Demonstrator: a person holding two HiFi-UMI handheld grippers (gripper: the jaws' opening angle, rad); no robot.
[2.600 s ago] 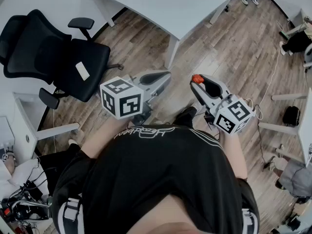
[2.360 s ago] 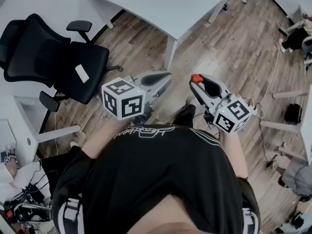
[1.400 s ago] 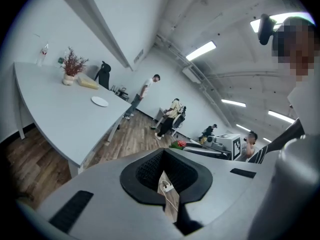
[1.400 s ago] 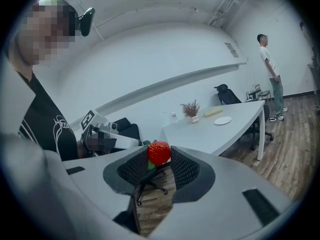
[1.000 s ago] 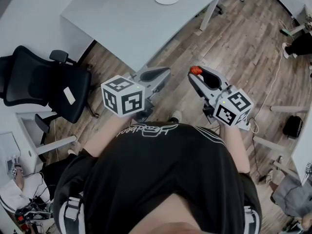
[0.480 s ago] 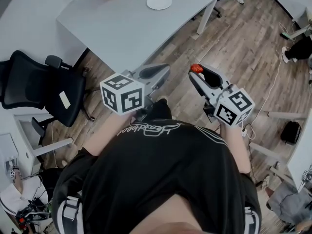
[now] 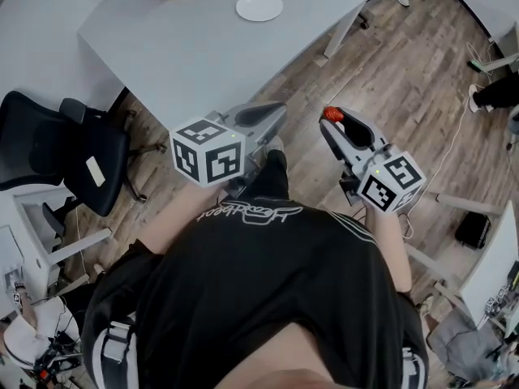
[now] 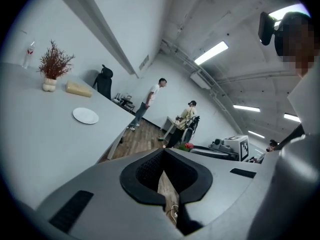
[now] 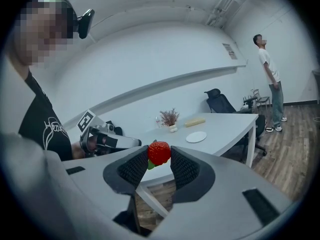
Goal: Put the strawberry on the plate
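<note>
A red strawberry [image 9: 159, 152] is pinched between the dark pads of my right gripper [image 9: 159, 158], held in the air over the wooden floor. In the head view the strawberry [image 7: 332, 114] shows at that gripper's tip [image 7: 329, 120]. The white plate [image 7: 259, 6] lies empty on the far side of the grey table [image 7: 186, 47], well ahead of both grippers. It also shows as a small plate [image 9: 196, 137] past the strawberry, and the same plate [image 8: 85, 115] shows in the left gripper view. My left gripper [image 7: 274, 110] is shut with nothing in it, level with the right one.
A black office chair [image 7: 69, 148] stands left of the table's near corner. A dried plant in a vase [image 8: 51, 69] and a pale block [image 8: 78, 88] sit at the table's far end. Two people [image 8: 151, 100] stand beyond the table. A table leg [image 7: 343, 32] drops at the right.
The person has walked towards the table: table and plate have come into view and slid nearer and leftwards. Both grippers keep their pose, the strawberry still held in the right one.
</note>
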